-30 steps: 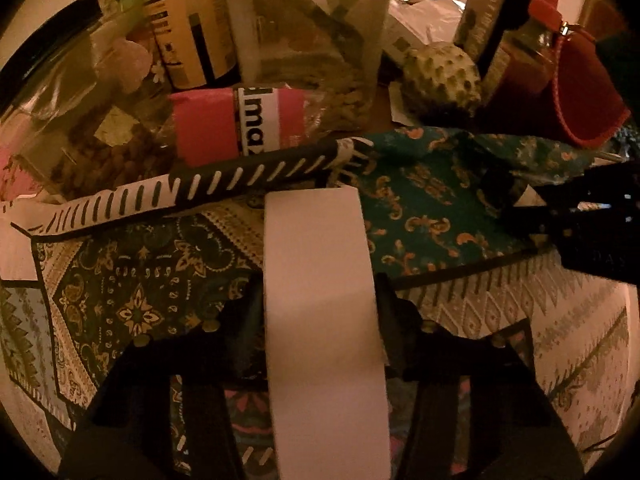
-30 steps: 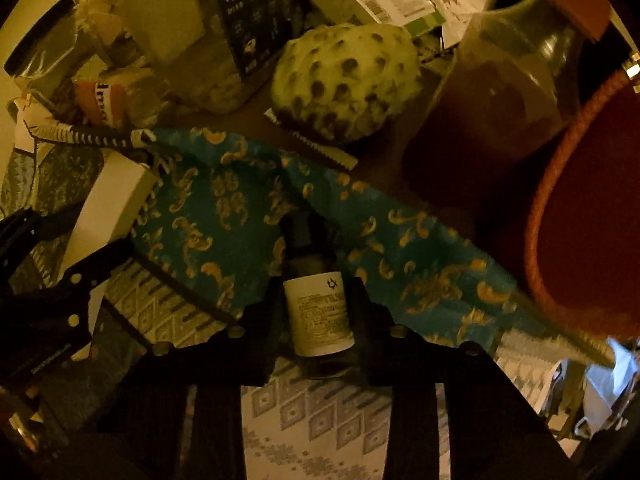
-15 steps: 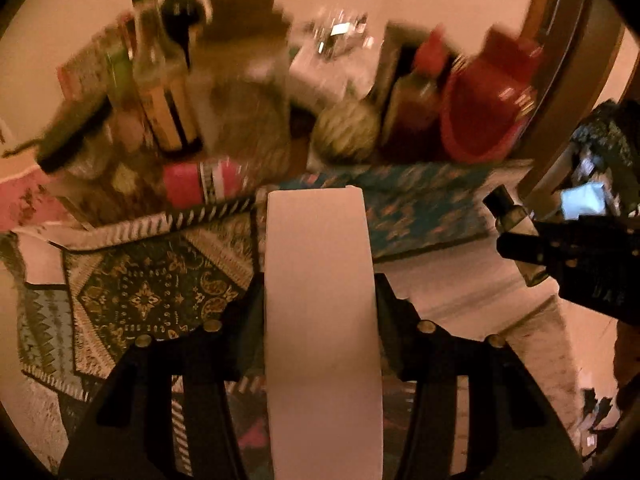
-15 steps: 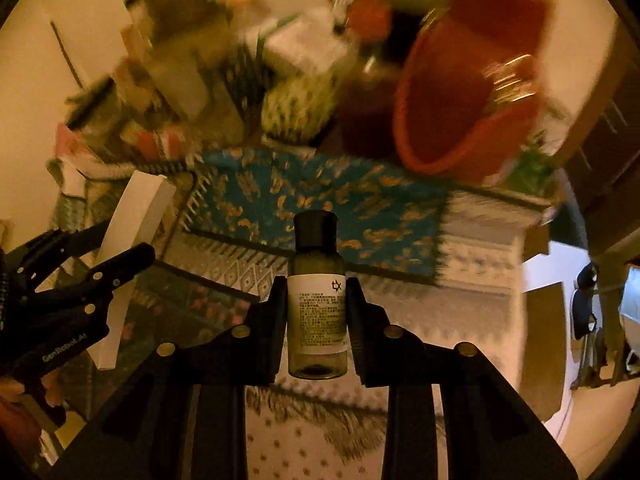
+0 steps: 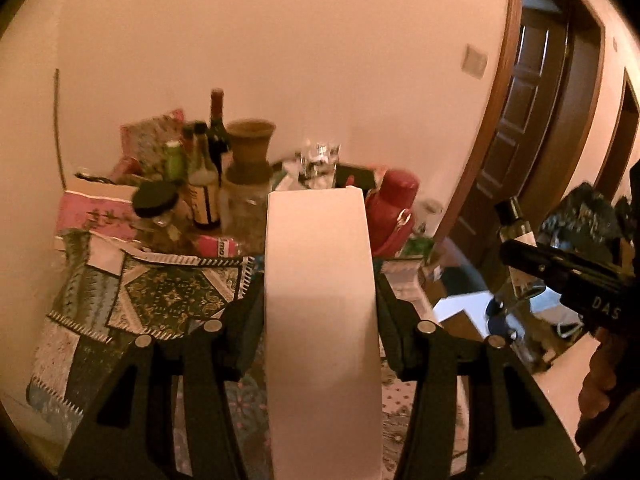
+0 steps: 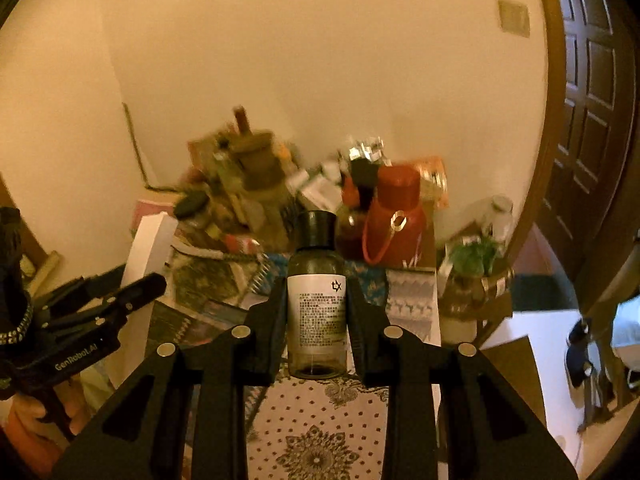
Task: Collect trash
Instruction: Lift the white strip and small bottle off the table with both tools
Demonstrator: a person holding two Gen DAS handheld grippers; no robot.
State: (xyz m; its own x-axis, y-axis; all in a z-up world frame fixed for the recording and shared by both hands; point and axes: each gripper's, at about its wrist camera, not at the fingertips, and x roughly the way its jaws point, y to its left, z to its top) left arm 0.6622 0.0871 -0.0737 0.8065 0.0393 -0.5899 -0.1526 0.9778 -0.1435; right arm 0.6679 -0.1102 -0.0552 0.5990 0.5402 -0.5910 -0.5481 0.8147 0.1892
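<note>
My left gripper (image 5: 318, 296) is shut on a long white box (image 5: 316, 240) that stands up between its fingers, lifted well above the patterned cloth. My right gripper (image 6: 318, 292) is shut on a small dark bottle (image 6: 318, 316) with a black cap and a white label, held upright. In the left wrist view the right gripper (image 5: 560, 272) and its bottle (image 5: 516, 224) show at the right edge. The right wrist view has the left gripper (image 6: 120, 288) and the white box (image 6: 150, 248) at the left.
A table under a patterned cloth (image 5: 168, 292) is crowded at the back with bottles (image 5: 204, 192), jars and a red flask (image 6: 394, 224) against the wall. A dark wooden door (image 6: 588, 120) stands at the right. Boxes and a plant (image 6: 474, 256) sit beside the table.
Both grippers have risen and drawn back from the table with the box and the bottle still held. The clutter now looks small and far, and the wall and door have come into view.
</note>
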